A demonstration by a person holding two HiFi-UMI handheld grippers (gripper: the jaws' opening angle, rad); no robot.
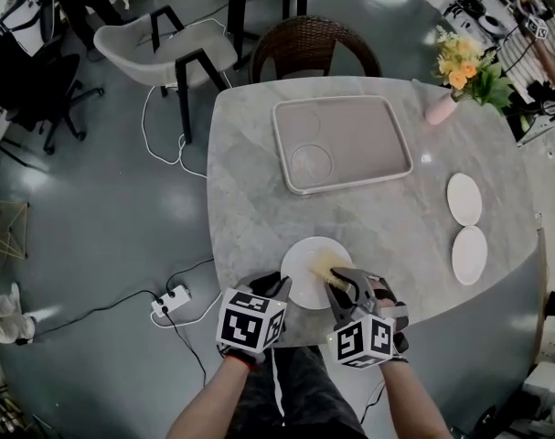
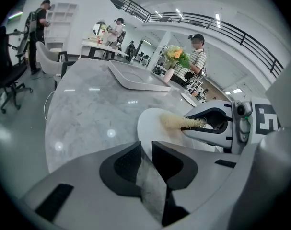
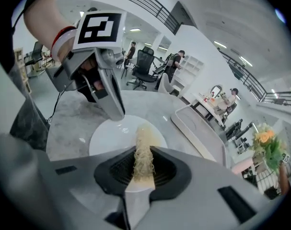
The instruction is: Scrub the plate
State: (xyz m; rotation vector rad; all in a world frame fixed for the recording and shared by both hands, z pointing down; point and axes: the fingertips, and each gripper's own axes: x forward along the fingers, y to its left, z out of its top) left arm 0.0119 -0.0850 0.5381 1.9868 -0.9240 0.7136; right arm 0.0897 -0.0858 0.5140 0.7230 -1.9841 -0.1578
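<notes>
1. Grey marble tabletop [image 1: 259, 199] with rounded corners, standing on a glossy grey floor [image 1: 94, 218]; open office beyond, with people in the distance.
2. At the near edge, just in front of the person: white plate [image 1: 304, 262], lying flat on the stone.
3. Clamped on the plate's near-left rim: left tongs [image 2: 146, 147], pads closed on the thin edge, pointing down at a slant.
4. Pinched between the pads of the right tongs [image 3: 144, 151]: pale fibrous scrubber [image 3: 144, 137], sticking out past the tips, its far end resting on the plate's right half.
5. Both tongs side by side over the near edge, close together; whether touching each other, cannot tell.
6. Further back, near the middle: pale rectangular tray [image 1: 359, 135] with two faint round marks on its floor.
7. Off to the right, well apart from the clamped plate: two small white plates [image 1: 464, 198], one behind the other.
8. Near the far right corner: pink vase [image 1: 439, 108] holding yellow and orange flowers [image 1: 460, 60].
9. Beyond the far edge: dark wicker chair [image 1: 314, 48]. On the floor to the left: white power strip [image 1: 170, 300] with trailing cables [image 1: 158, 140].
</notes>
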